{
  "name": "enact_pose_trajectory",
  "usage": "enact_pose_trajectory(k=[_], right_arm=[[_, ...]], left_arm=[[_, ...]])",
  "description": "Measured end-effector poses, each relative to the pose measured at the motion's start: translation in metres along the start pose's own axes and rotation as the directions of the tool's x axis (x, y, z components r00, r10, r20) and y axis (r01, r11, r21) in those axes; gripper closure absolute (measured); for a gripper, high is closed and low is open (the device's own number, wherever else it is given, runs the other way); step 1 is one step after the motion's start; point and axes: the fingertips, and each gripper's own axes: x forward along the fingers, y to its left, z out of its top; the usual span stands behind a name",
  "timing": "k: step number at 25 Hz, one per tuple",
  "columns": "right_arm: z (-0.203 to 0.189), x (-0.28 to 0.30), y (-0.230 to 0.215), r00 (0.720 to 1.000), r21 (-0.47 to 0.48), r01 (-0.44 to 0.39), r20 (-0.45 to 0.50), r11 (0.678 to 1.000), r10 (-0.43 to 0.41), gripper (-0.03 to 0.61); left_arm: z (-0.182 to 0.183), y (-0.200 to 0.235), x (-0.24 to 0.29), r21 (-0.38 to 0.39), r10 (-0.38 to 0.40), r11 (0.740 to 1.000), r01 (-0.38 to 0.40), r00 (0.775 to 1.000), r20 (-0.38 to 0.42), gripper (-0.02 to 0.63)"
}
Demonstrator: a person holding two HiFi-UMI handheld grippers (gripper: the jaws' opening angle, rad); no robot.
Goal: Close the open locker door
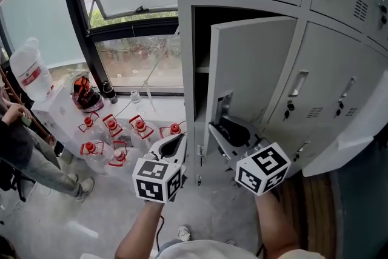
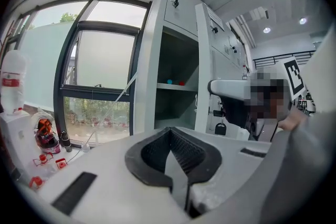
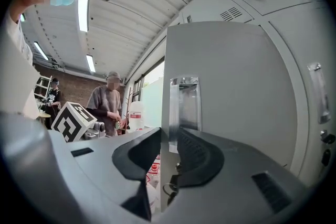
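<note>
The locker door (image 1: 254, 70) stands ajar, swung out toward us from its compartment, so we judge the closing still wholly ahead: it must be pushed back flush. Its free left edge sits between the parted jaws of our right gripper (image 3: 169, 139), not visibly pinched. Our left gripper (image 2: 169, 134), jaws together on nothing, hangs near and left of the door.

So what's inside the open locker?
A shelf with a blue thing and a red thing on it. Under the shelf it looks bare. The left gripper hides the floor, and in the head view the door covers most of the inside.
</note>
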Motion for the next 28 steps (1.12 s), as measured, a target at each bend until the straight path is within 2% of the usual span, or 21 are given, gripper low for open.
enact_pose_trajectory(k=[12, 28], right_arm=[[-0.001, 0.045, -0.015, 0.995, 0.006, 0.103, -0.009, 0.995, -0.103, 0.489], [-0.004, 0.089, -0.043, 0.975, -0.009, 0.220, -0.002, 0.975, -0.220, 0.505]], left_arm=[[0.013, 0.039, 0.019, 0.023, -0.068, 0.997, 0.068, 0.998, 0.003, 0.607], [0.021, 0.070, 0.047, 0.055, -0.157, 0.986, 0.157, 0.988, 0.004, 0.607]])
